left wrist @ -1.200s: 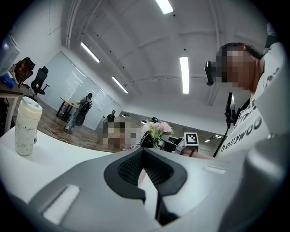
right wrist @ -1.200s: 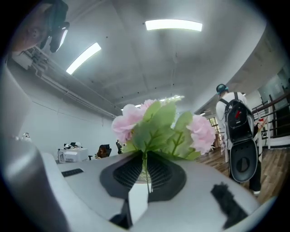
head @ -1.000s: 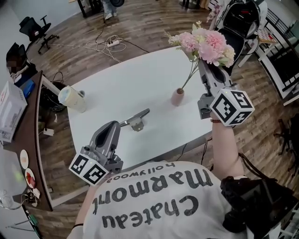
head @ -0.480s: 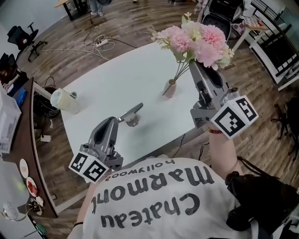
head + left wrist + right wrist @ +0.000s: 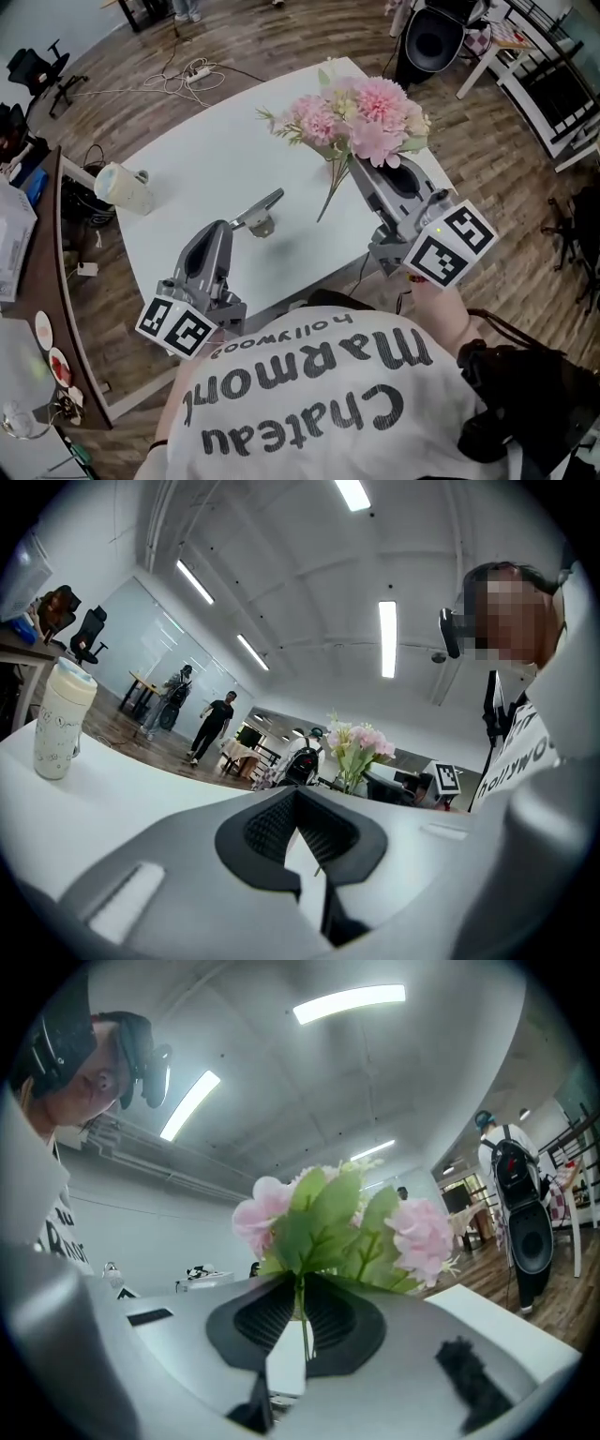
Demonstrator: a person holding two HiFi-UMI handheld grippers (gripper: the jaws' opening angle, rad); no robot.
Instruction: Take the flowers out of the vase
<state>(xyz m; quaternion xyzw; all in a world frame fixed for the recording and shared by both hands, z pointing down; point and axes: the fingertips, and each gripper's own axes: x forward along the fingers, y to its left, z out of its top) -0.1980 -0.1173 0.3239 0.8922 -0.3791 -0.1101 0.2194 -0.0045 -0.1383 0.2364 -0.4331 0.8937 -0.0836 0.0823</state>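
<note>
Light: bright and even; a ceiling strip light (image 5: 388,637) shines above the left gripper (image 5: 298,797), another above the right gripper (image 5: 300,1286).
Shadows: soft and faint on the table (image 5: 197,178) under the left gripper.
Edges: both gripper views bulge; their corners go black.
Focus: the flowers (image 5: 328,1222) at the right gripper's jaws look slightly soft, perhaps motion blur.

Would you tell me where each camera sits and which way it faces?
Head view: on the head, steeply down at the table; shows shirt, left gripper, right gripper.
Left gripper view: on that gripper, level across the table; shows its shut jaws, shirt.
Right gripper view: on that gripper, toward the flowers; shows jaws clamping them.
Shared: flowers, in all three.
</note>
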